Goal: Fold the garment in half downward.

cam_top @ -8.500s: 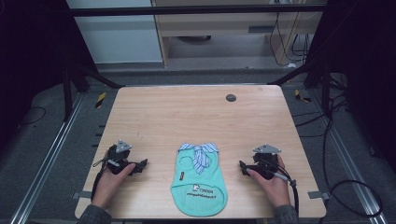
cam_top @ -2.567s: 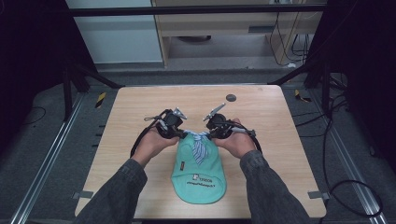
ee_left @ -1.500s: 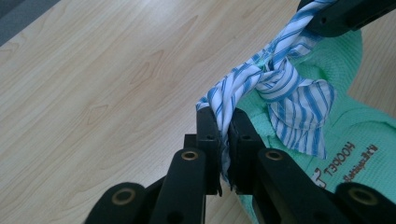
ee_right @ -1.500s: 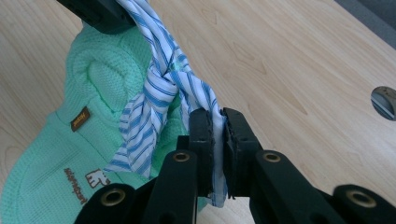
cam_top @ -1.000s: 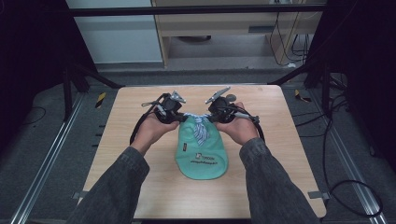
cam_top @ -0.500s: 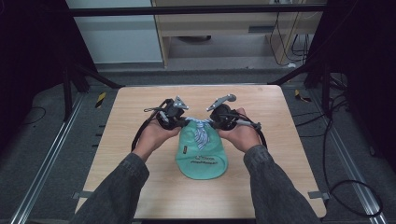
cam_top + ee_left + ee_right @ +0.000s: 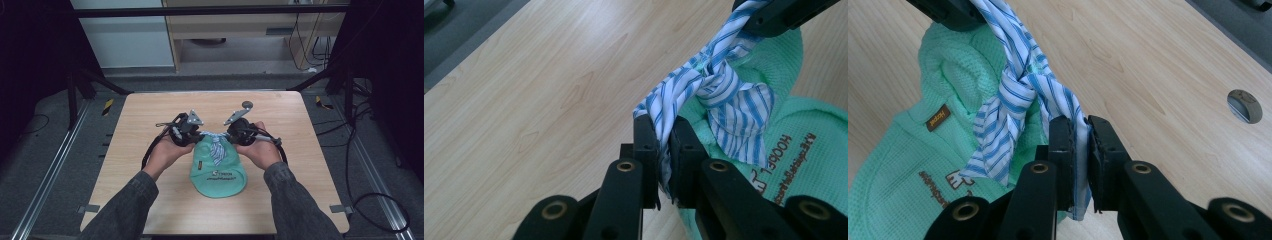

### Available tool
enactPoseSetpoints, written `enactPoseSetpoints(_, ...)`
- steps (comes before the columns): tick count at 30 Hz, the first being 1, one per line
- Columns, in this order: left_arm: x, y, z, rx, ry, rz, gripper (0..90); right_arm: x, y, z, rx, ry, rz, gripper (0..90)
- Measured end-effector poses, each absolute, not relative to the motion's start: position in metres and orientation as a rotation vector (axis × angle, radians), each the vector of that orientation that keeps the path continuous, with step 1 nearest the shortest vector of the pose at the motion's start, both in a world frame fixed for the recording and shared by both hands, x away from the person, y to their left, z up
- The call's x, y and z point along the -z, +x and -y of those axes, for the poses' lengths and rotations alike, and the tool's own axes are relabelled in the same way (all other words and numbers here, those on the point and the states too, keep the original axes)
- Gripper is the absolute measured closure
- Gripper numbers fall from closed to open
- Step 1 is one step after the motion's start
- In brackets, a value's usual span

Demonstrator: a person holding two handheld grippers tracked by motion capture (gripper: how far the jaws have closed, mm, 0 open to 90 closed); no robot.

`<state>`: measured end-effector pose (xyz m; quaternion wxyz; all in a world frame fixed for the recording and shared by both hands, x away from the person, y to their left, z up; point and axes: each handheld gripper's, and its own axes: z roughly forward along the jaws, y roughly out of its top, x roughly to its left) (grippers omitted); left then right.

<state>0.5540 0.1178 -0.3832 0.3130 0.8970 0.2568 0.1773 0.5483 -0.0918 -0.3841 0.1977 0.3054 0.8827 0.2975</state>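
Observation:
A small mint-green knit garment (image 7: pixel 218 167) hangs from a blue-and-white striped collar (image 7: pixel 215 146) knotted like a tie, its lower part lying on the wooden table (image 7: pixel 140 120). My left gripper (image 7: pixel 192 134) is shut on the collar's left end (image 7: pixel 659 112). My right gripper (image 7: pixel 232 134) is shut on the collar's right end (image 7: pixel 1068 107). The two grippers face each other closely, holding the top of the garment (image 7: pixel 814 150) raised. The knot (image 7: pixel 1020 82) sits between them, above a brown label (image 7: pixel 938 117) on the garment (image 7: pixel 903 175).
A round grey grommet (image 7: pixel 247 104) is set in the table behind the right gripper, also visible as the grommet (image 7: pixel 1244 106) in the right gripper view. Cables trail from both grippers. Metal rails run along the floor on either side of the table.
Both grippers went from resting at the table's front corners to the garment's collar, gripped it, and carried it away toward the table's middle, lifting its top.

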Motion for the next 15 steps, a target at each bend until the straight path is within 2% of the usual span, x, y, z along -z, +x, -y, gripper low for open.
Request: enactPoseSetpoints(15, 0.402, 0.536, -0.118, -0.442, 2.38, -0.653, 82.8, 0.398, 0.535, 0.093, -0.822, 0.839, -2.496, 79.9)
